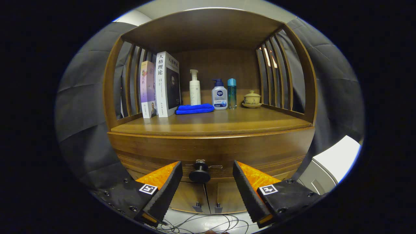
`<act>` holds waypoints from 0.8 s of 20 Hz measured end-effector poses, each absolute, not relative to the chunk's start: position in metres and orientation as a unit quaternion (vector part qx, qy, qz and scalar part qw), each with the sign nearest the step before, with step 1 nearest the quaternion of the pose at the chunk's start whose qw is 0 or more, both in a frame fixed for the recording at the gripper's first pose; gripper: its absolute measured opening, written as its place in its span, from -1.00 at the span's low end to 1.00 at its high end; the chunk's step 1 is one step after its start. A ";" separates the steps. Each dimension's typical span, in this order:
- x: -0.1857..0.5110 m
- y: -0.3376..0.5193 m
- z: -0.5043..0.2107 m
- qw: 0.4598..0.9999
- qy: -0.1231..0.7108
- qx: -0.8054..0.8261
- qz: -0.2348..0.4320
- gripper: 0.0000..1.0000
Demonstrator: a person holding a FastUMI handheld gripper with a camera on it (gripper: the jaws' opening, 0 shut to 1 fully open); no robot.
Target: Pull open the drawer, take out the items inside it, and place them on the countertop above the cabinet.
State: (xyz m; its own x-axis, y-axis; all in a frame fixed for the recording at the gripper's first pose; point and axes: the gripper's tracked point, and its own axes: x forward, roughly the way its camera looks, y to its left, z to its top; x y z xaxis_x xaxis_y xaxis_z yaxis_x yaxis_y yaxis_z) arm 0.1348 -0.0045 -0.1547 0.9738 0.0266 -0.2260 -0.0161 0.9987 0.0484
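Facing the cabinet (211, 143), we see our gripper (205, 174) spread wide, its fingers (169, 185) apart with the dark knob (199, 174) of the closed drawer (211, 156) between them, untouched. Beyond, on the countertop (221, 122), stand two books (161, 86), a blue cloth (194, 109), three bottles (219, 94) and a lidded cup (252, 98).
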 end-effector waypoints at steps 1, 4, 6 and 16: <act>0.140 -0.004 -0.159 0.993 0.117 0.023 0.009 0.95; 0.152 0.001 -0.174 0.991 0.131 0.010 0.007 0.95; 0.159 0.001 -0.185 0.990 0.141 -0.003 0.005 0.96; 0.170 0.006 -0.197 0.989 0.150 -0.010 0.012 0.20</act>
